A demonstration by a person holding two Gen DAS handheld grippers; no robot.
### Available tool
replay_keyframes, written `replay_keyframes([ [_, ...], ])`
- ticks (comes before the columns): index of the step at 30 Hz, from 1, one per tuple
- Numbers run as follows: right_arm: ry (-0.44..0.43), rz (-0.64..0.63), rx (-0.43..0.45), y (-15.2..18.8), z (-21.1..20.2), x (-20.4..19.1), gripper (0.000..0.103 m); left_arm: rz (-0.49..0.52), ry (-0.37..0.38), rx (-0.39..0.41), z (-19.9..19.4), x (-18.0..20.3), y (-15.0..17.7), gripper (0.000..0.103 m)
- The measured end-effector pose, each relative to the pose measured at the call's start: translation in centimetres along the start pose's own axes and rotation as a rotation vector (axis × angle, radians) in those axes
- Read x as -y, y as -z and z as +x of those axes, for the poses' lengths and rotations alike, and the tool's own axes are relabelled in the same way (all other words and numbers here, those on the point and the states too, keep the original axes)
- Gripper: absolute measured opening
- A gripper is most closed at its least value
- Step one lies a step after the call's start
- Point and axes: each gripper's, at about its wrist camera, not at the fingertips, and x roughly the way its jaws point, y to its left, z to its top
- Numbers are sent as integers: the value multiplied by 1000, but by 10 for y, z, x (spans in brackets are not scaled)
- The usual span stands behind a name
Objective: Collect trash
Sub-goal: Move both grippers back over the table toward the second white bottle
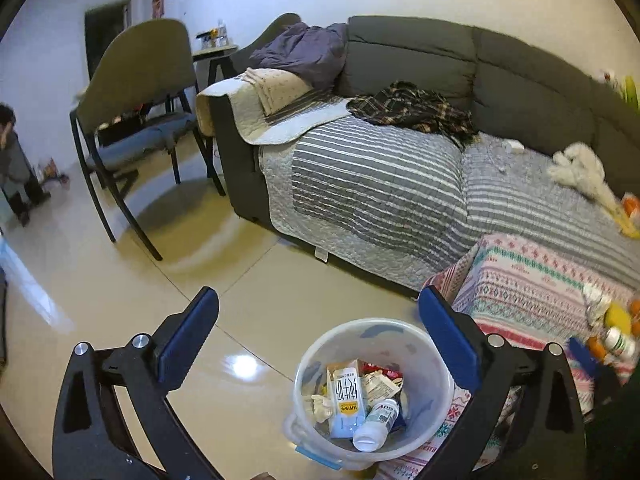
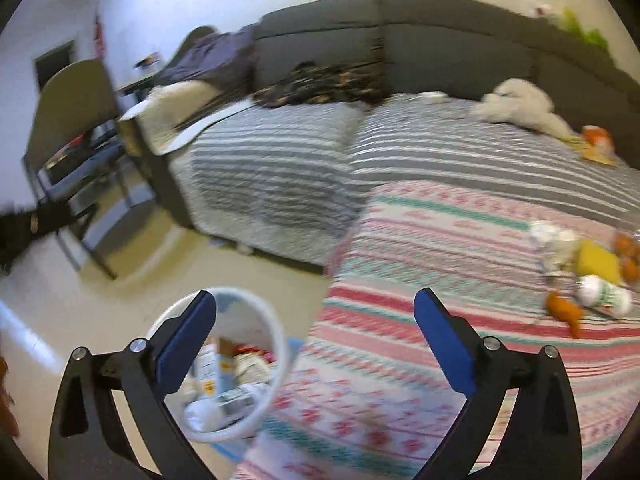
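Note:
A translucent white bin (image 1: 436,360) stands on the floor beside a table under a pink patterned cloth (image 1: 528,292). Inside lie a milk carton (image 1: 346,400), a small white bottle (image 1: 376,424) and wrappers. My left gripper (image 1: 318,296) hangs above the bin, open, nothing between its blue pads. My right gripper (image 2: 315,294) is open and empty too, over the cloth's edge, with the bin (image 2: 280,344) behind its left finger. More trash sits on the cloth at the right: a white-and-green bottle (image 2: 604,294), orange peel (image 2: 564,312), a yellow piece (image 2: 598,262) and crumpled white wrapping (image 2: 552,236).
A grey sofa (image 1: 440,52) with a striped quilt (image 1: 376,184) runs behind the table, with clothes and a white plush toy (image 1: 580,164) on it. A chair (image 1: 136,92) stands at the left on the tiled floor. A person (image 1: 12,156) crouches at the far left.

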Motion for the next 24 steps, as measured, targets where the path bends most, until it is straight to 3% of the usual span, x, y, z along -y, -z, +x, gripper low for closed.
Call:
replay_keyframes([
  [7,152,24,38,-5,-18,50,96,114,15,-5,-1,55,13,96],
  [24,336,131,27,0,-45,179,96,285,154,-14,-6,189,39,96],
])
